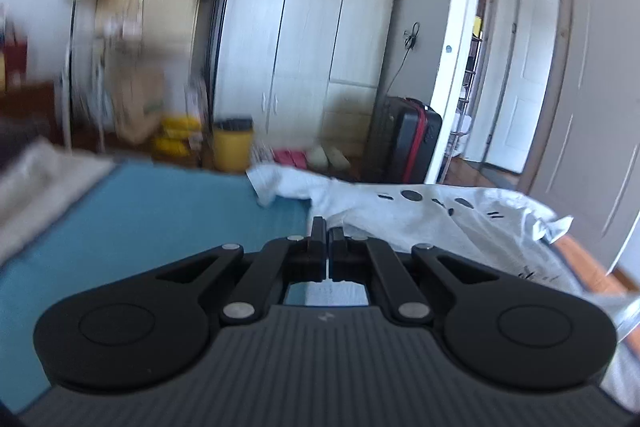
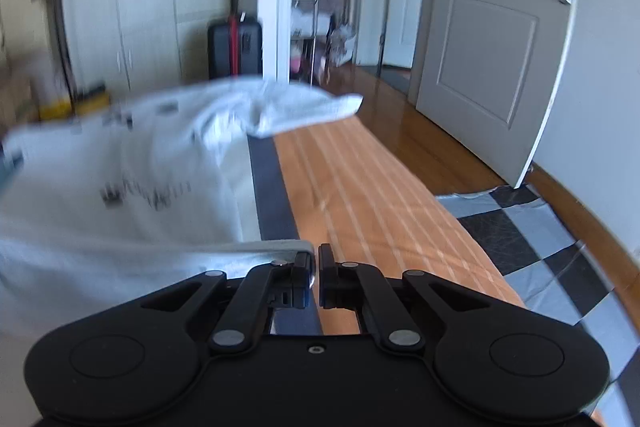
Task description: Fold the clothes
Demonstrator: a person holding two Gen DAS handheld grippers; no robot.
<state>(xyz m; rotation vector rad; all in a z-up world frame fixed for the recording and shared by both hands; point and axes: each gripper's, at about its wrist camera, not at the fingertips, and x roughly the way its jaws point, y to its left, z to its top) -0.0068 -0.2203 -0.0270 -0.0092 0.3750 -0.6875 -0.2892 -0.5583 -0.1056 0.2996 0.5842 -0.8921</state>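
Now the black left gripper [image 1: 327, 227] is closed and empty; the black right gripper [image 2: 315, 259] pinches an edge of the white printed cotton shirt [image 2: 120, 187], which spreads toward ten o'clock over the blue bed sheet [image 1: 160, 219].

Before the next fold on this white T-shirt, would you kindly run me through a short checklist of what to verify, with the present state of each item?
1. Right tool pinching the hem of the white T-shirt: ok, fabric sits between its closed fingers.
2. Left tool gripping the shirt: cannot tell; its jaws are shut, but no cloth shows between them.
3. Shirt lifted for folding: ok on the right side, where it hangs from the tool.
4. Blue bed surface free as a landing area: ok, bare beside the shirt.
5. Far sleeve lying flat: not ok, it is bunched and twisted.
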